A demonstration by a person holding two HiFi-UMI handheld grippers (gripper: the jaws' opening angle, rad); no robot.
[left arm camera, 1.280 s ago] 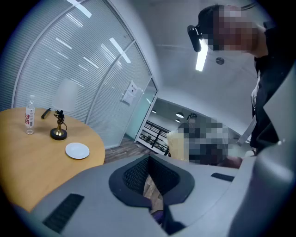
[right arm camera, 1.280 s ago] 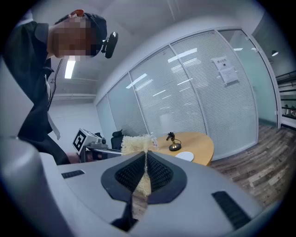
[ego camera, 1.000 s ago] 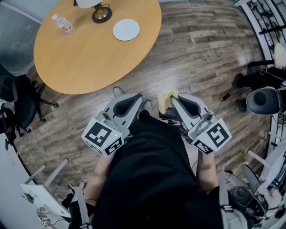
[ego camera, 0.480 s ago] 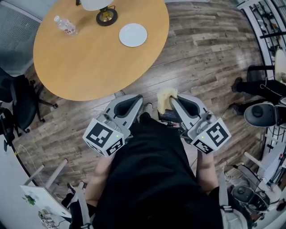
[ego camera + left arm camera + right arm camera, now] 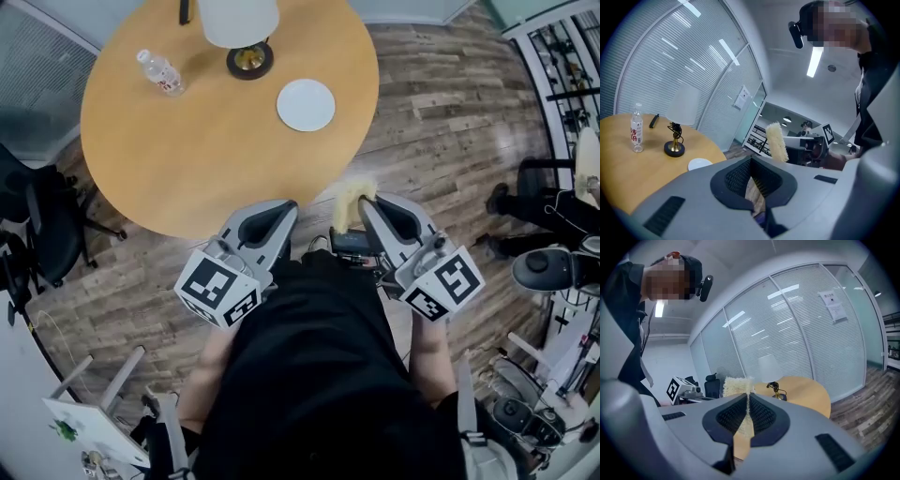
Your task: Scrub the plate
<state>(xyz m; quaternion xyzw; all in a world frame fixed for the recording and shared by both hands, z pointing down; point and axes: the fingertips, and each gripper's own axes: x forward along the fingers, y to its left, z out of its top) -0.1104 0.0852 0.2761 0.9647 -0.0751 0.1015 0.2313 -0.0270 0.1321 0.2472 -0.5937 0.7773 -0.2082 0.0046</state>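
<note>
Vs 1 s ago, head view: the surface (image 5: 187, 159) has slid down-frame toward both grippers, and its near edge now sits just ahead of the left gripper (image 5: 279, 210) tips. The plate (image 5: 306, 104) dropped down and right in frame. The lamp (image 5: 242, 28) shade is now fully in shot; earlier only its base and a sliver of shade showed. Gripper pose in frame is unchanged, both side by side at the person's waist and pointing to 12 o'clock. Left gripper (image 5: 751, 180): jaws pressed together, nothing in them, only floor (image 5: 450, 103) seen through the slit. Right gripper (image 5: 367, 204): pinching a yellow sponge (image 5: 351, 201), same as before; in its own view the right gripper (image 5: 747, 401) has the sponge (image 5: 738, 385) sticking out past the tips. The plate is white and bare, on the surface's 3 o'clock side, at 11 o'clock from the right gripper and well apart from it. The lamp is at 10 o'clock of the plate and the bottle (image 5: 161, 72) at 9 o'clock of the lamp. Writing: the bottle has a red label, too small to read. A notice (image 5: 833, 305) on the glass wall has print that is not legible. The cubes (image 5: 217, 289) carry black-and-white square markers, no text.
</note>
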